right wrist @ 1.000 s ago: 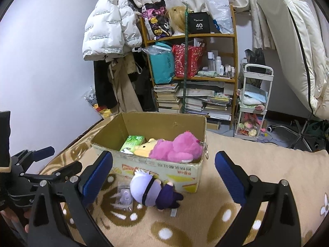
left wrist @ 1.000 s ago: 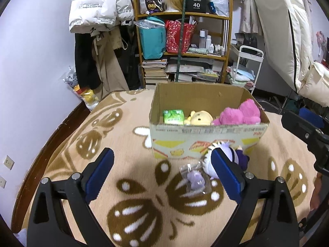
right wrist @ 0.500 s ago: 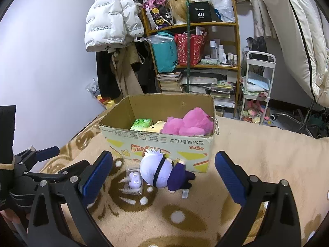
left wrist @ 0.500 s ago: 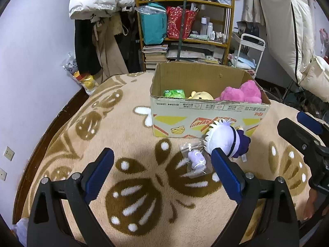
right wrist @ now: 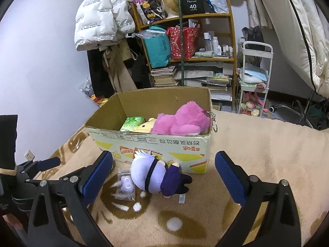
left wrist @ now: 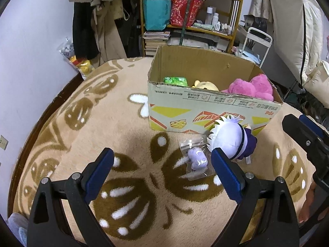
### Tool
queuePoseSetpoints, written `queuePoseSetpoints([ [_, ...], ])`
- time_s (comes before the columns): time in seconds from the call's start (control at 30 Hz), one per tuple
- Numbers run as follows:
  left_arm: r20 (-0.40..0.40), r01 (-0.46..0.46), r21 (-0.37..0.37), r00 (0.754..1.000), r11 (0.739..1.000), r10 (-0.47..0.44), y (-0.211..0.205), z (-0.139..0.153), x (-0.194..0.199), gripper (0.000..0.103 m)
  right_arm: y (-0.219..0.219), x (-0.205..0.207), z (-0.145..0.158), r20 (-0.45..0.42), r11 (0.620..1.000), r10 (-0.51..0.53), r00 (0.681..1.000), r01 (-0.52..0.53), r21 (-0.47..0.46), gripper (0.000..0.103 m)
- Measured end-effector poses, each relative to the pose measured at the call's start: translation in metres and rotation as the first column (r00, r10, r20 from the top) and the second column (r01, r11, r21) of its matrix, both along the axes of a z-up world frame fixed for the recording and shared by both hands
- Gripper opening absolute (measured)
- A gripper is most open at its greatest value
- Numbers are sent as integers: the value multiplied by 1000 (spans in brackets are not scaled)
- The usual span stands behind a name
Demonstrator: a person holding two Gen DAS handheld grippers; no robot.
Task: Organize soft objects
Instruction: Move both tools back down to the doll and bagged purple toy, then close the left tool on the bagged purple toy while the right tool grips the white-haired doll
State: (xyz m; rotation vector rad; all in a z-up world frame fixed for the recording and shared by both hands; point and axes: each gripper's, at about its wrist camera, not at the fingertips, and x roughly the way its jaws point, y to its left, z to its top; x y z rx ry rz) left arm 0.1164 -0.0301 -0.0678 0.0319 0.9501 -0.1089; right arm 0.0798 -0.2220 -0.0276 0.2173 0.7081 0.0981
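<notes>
An open cardboard box (left wrist: 205, 111) (right wrist: 156, 144) stands on the tan patterned blanket. It holds a pink plush (left wrist: 253, 87) (right wrist: 181, 121), a yellow plush (left wrist: 205, 84) (right wrist: 144, 126) and a green pack (left wrist: 175, 80) (right wrist: 131, 122). In front of the box lie a white-haired doll in purple (left wrist: 232, 138) (right wrist: 156, 175) and a small purple toy in a clear bag (left wrist: 197, 160) (right wrist: 125, 186). My left gripper (left wrist: 162, 170) is open and empty, above the blanket near the bag. My right gripper (right wrist: 163, 177) is open and empty, with the doll between its jaws' line of sight.
A cluttered wooden shelf (right wrist: 185, 41) and hanging coats (right wrist: 102, 20) stand behind the box. A white cart (right wrist: 255, 76) is at the right. A folded mattress (left wrist: 292, 30) leans at the far right. The blanket's dark left edge (left wrist: 41, 123) meets the wall.
Both grippers have tilted down and drawn nearer the doll and bagged toy, which now sit lower and larger in both views. Both stay open. The toys have not moved.
</notes>
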Motion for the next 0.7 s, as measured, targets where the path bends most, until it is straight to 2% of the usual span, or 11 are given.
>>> queuePoseSetpoints([
  [0.27, -29, -7, 9, 1000, 1000, 7, -6, -17, 15, 94, 0, 22, -18, -61, 998, 36, 998, -32, 60, 103],
  [0.7, -81, 23, -34, 996, 999, -26, -18, -42, 31, 94, 7, 45, -47, -140, 996, 56, 989, -46, 73, 103],
])
